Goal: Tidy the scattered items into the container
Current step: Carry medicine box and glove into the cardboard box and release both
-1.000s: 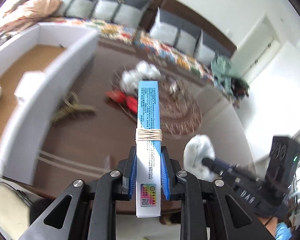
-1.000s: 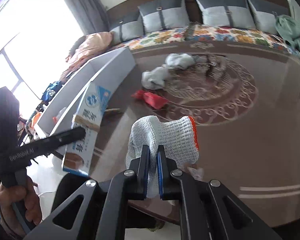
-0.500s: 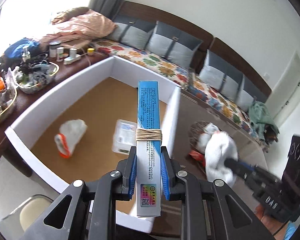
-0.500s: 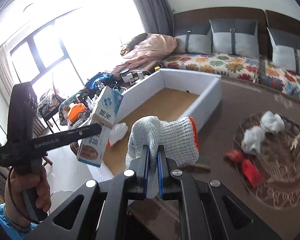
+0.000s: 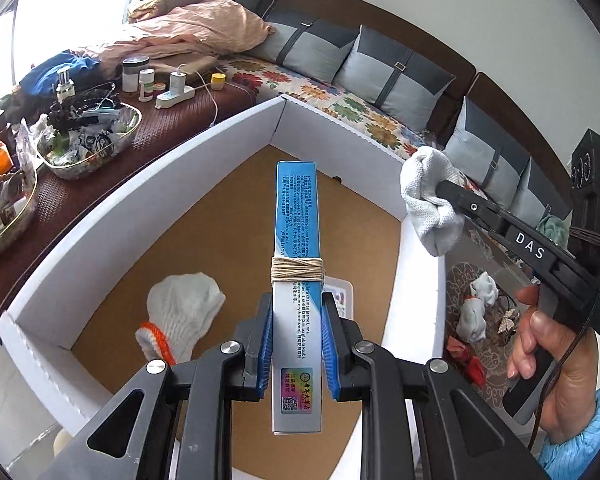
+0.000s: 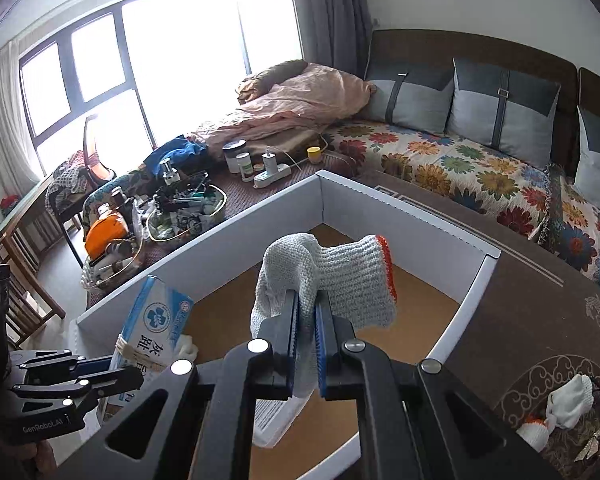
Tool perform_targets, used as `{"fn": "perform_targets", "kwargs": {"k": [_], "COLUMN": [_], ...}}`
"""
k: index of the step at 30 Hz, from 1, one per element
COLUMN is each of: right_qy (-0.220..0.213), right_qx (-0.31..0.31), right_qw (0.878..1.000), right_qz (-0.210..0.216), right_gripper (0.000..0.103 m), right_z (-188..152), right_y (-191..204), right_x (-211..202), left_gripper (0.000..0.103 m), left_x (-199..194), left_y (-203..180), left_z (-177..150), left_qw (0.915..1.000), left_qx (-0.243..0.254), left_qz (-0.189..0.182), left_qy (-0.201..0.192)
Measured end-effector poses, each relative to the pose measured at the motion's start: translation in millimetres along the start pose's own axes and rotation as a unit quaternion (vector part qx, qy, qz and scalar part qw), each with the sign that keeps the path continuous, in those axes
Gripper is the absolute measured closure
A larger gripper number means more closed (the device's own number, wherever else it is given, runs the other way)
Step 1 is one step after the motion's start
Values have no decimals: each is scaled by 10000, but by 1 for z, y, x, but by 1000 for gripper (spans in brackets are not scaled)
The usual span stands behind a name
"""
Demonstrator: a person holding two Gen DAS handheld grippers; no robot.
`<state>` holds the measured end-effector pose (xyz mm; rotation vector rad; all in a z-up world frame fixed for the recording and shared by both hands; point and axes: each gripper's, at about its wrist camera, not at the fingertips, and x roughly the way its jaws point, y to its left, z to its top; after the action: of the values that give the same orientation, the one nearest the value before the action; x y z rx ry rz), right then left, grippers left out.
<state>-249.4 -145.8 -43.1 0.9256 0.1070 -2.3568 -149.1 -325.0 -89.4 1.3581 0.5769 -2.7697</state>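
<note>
Carry complete: both loads over the container

Left hand-held gripper (image 5: 297, 344) pinching blue-and-white carton (image 5: 298, 248), cord-wrapped, now above cardboard floor of white container (image 5: 100, 208); a second ago over the desk (image 6: 540, 320). Right hand-held gripper (image 6: 308, 344) clamped on knit glove (image 6: 340, 280), likewise swung in past the wall. Another glove (image 5: 180, 316) already inside. Release looks next; more gloves (image 6: 568, 400) remain on desk.

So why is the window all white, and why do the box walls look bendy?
Right wrist view: the window is blown out by daylight, so nothing shows outside. Left wrist view: the fisheye lens bows the straight walls of the white box, and the corners go dark. In both views the claws and what they hold, the blue carton and the knitted glove, look sharp.
</note>
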Motion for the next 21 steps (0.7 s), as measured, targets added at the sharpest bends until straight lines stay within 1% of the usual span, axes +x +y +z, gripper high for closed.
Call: {"fn": "perform_targets", "kwargs": {"k": [3,4,5,6,7,9,12,17,21], "right_qy": [97,160,190,219,235,156,1,-217,-301], "right_qx": [222,279,360,440,527,693,894,1212,1415], "right_qw": [9997,9994,9990,9985,9979,9972,9958,9924,9894], "right_qz": [-72,-139,-196,-254,-278,-220,-174,40,145], "right_gripper": [89,76,66,55,54,54,54,54,54], "right_z": [11,12,13,14,15,15,13,-6,-42], "right_y": [-15,-19,-25,-30,-35,-41,-44,-40,-37], "right_x": [27,32,35,38,40,34,17,-23,-63], "left_gripper": [81,80,80,76,67,61,60,60,60], "left_x": [30,38,44,48,50,51,43,19,-5], "left_y": [10,13,15,16,17,19,20,9,-12], "left_z": [19,24,26,29,31,34,32,13,-7], "left_qw": [9995,9991,9989,9989,9989,9989,9992,9994,9996], "left_qx": [-38,-67,-100,-108,-103,-91,-161,-126,-10], "left_qz": [96,110,98,120,165,231,180,93,-33], "left_qy": [301,395,446,451,437,399,322,294,283]}}
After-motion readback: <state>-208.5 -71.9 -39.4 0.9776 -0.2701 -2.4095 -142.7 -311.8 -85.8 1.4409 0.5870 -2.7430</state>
